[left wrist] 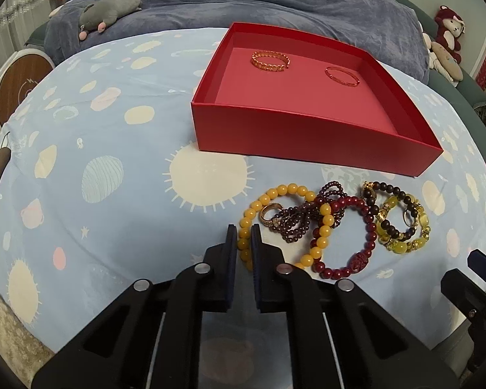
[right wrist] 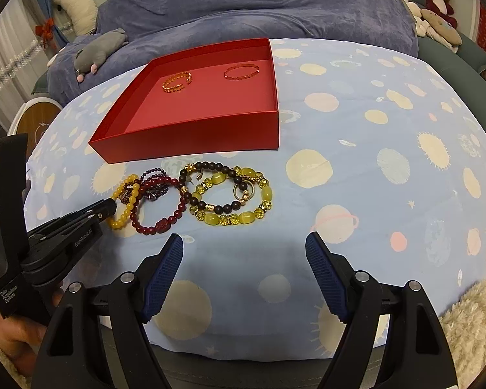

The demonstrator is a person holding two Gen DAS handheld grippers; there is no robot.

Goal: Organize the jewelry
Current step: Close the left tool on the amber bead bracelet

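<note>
On the bed cover, the left hand-held gripper (left wrist: pixel 244 231) has closed its jaws on the yellow bead bracelet (left wrist: pixel 320 223), which lies tangled with the dark red bracelet (left wrist: pixel 356 236), so lifting toward the red box (left wrist: pixel 307 136) may drag both; the right hand-held gripper (right wrist: pixel 244 243) hangs open and empty.

Soft indoor light, sharp, fisheye-bent edges

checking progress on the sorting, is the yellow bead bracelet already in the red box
No, the yellow bead bracelet lies on the bedsheet in front of the red box, which holds only two gold bangles.
</note>
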